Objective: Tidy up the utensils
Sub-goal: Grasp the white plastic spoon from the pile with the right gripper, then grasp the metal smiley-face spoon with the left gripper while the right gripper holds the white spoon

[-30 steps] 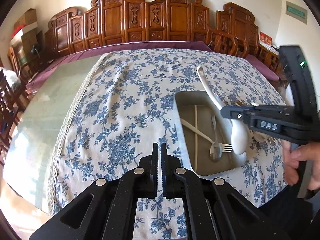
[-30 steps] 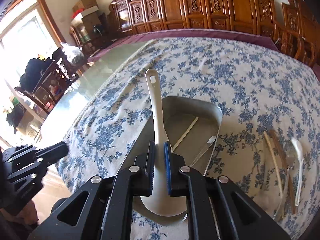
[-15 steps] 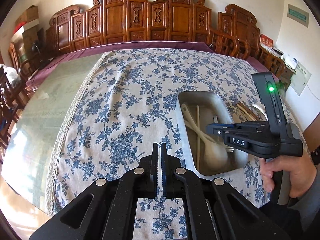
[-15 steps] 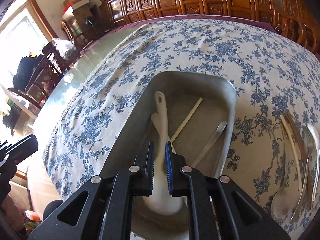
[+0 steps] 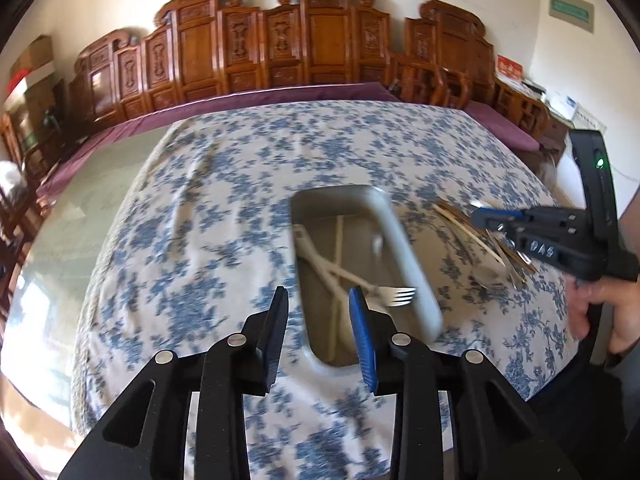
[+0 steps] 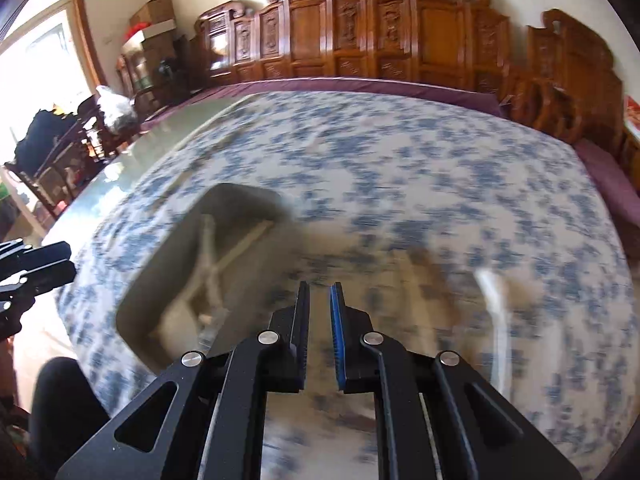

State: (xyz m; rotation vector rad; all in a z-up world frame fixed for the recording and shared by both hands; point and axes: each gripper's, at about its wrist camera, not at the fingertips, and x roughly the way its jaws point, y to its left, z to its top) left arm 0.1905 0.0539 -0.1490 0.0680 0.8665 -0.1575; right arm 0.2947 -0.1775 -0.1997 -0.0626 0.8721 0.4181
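A grey metal tray (image 5: pixel 404 256) sits on the blue-flowered tablecloth (image 5: pixel 224 208). In it lie a white ladle (image 5: pixel 320 264), a pale chopstick (image 5: pixel 339 240) and a metal fork (image 5: pixel 394 294). The tray also shows in the right wrist view (image 6: pixel 240 196), blurred. My left gripper (image 5: pixel 318 306) is open and empty above the tray's near left edge. My right gripper (image 6: pixel 319 300) is open and empty, to the right of the tray; in the left wrist view (image 5: pixel 480 216) it hovers over a loose pile of chopsticks and spoons (image 5: pixel 480 240).
Carved wooden chairs (image 5: pixel 320 48) line the far side of the table. A purple cloth edge (image 5: pixel 280 96) runs along the back. Bare glass tabletop (image 5: pixel 80 200) lies left of the cloth. A white spoon (image 6: pixel 494 296) lies right of my right gripper.
My right gripper let go of the white ladle in the tray, opened and moved right over the loose utensils. My left gripper opened and moved toward the tray.
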